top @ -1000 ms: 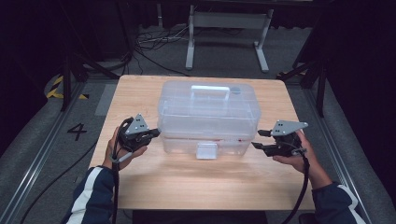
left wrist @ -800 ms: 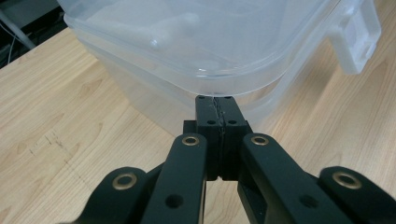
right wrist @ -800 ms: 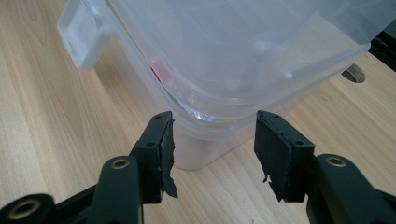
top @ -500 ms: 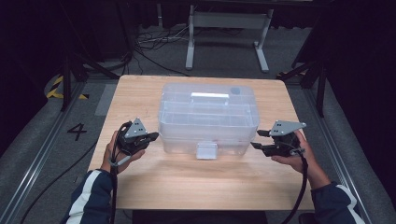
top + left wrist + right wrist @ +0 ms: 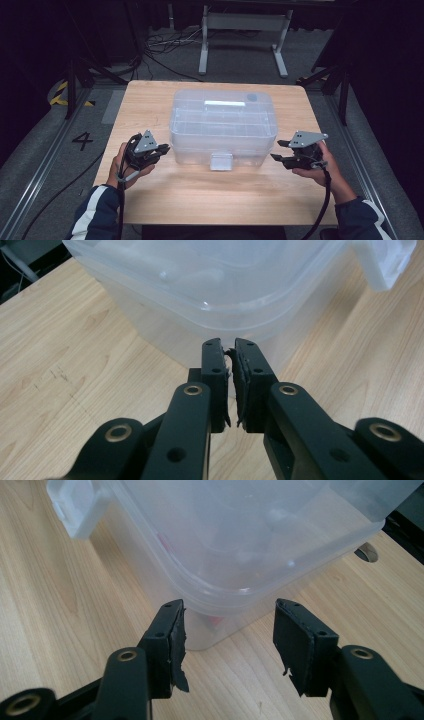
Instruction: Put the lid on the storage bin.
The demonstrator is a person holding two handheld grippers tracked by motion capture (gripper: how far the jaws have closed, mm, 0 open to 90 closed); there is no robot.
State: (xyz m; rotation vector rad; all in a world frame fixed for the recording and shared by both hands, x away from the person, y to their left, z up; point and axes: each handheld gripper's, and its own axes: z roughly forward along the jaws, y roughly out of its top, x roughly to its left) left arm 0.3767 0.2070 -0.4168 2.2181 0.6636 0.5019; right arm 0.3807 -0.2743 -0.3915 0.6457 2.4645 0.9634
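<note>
A clear plastic lidded box (image 5: 222,125) stands in the middle of the wooden table (image 5: 210,200), its white front latch (image 5: 221,161) facing me. My left gripper (image 5: 162,149) is held by the box's near left corner (image 5: 210,280), just off it. In the left gripper view its jaws (image 5: 229,347) are all but shut, having just been opening by a thin slit, with nothing between them. My right gripper (image 5: 277,151) sits at the near right corner (image 5: 250,535). Its jaws (image 5: 227,607) stand open and apart from the box wall.
The table's front half is bare wood. A small round hole (image 5: 368,552) in the tabletop lies past the box's right side. Behind the table stands a metal stand (image 5: 240,30) among cables on the grey floor.
My left gripper has drawn back slightly from the box's left side, toward the person. The right gripper and the box have stayed put.
</note>
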